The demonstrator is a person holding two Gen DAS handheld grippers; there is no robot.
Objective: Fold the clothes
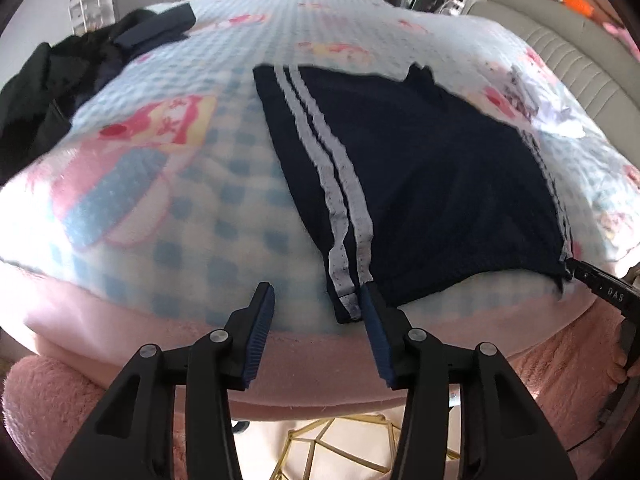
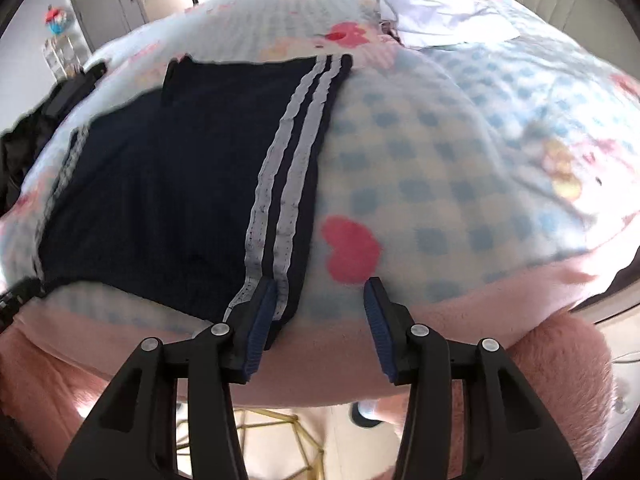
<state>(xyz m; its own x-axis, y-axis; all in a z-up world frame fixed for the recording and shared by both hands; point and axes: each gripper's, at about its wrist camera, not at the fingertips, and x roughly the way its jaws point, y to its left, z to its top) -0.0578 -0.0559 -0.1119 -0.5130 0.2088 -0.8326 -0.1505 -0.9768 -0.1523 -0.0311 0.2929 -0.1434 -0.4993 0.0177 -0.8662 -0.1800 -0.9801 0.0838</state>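
Note:
Dark navy shorts (image 1: 432, 184) with two white side stripes lie flat on the checked blanket (image 1: 168, 208); they also show in the right wrist view (image 2: 160, 200). My left gripper (image 1: 318, 300) is open at the shorts' near left corner, its right finger beside the striped hem. My right gripper (image 2: 320, 292) is open at the near right corner, its left finger over the striped hem (image 2: 276, 292). The right gripper's tip (image 1: 600, 284) also shows in the left wrist view at that corner.
A pile of dark clothes (image 1: 72, 80) lies at the far left of the bed. A white garment (image 2: 444, 16) lies at the far right near the beige headboard (image 1: 580, 40). Pink fluffy fabric (image 2: 560, 360) hangs below the bed edge. A gold wire frame (image 1: 328, 448) stands on the floor.

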